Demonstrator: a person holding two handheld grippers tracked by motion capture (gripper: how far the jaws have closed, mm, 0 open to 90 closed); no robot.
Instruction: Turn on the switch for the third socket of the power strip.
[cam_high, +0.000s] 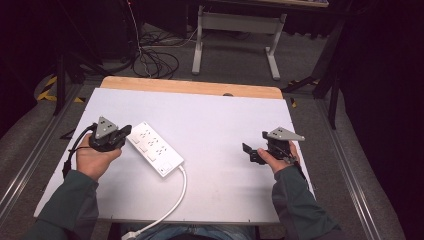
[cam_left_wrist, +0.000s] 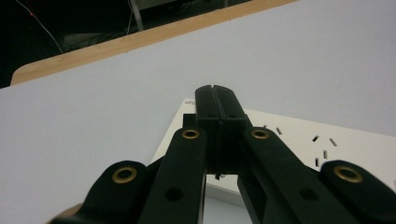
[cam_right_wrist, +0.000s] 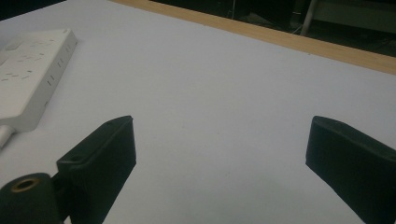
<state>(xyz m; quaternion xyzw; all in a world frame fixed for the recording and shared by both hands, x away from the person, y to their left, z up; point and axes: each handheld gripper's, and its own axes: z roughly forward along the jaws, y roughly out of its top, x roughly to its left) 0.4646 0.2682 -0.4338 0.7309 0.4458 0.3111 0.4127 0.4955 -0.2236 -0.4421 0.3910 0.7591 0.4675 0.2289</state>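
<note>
A white power strip lies slanted on the left half of the white table top. Its white cable runs off toward the front edge. My left gripper is shut with nothing between its jaws. Its tips rest at the strip's left end, and I cannot tell whether they touch it. The left gripper view has the closed pads over a corner of the strip. My right gripper is open over bare table at the right. Its two jaws stand wide apart, with the strip far off to its left.
The table's wooden far edge shows beyond the white sheet. Behind it, loose cables lie on the floor, and the legs of another table stand there. A dark stand rises at the back left.
</note>
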